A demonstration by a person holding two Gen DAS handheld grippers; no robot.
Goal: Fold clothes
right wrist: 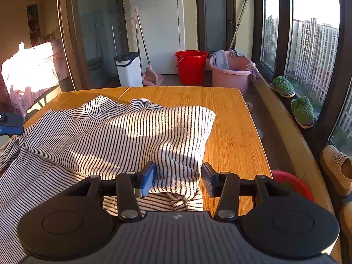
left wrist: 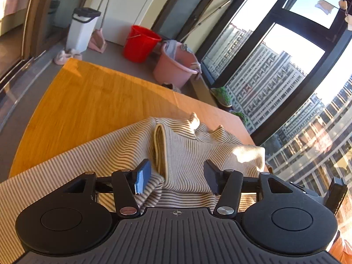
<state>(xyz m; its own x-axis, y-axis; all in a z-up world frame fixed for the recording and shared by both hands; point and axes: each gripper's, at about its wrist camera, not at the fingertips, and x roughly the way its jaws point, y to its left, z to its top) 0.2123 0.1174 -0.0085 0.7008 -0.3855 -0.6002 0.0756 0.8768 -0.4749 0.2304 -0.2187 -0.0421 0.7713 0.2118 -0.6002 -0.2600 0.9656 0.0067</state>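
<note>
A black-and-white striped top (right wrist: 123, 136) lies partly folded on the wooden table (right wrist: 231, 118). In the left wrist view the same striped top (left wrist: 193, 151) shows a folded sleeve with its cuff turned up. My left gripper (left wrist: 177, 177) hovers just above that sleeve, jaws apart, pads clear of the cloth. My right gripper (right wrist: 178, 177) stands open over the top's near right corner, with cloth under the gap but not pinched. The left gripper's blue pad (right wrist: 11, 127) peeks in at the left edge of the right wrist view.
Beyond the table stand a red bucket (right wrist: 191, 66), a pink tub (right wrist: 231, 72) with rags, a white bin (right wrist: 128, 68) and a broom. Large windows run along the right, with shoes (right wrist: 302, 112) on the sill. The table's right edge (right wrist: 259, 132) is close.
</note>
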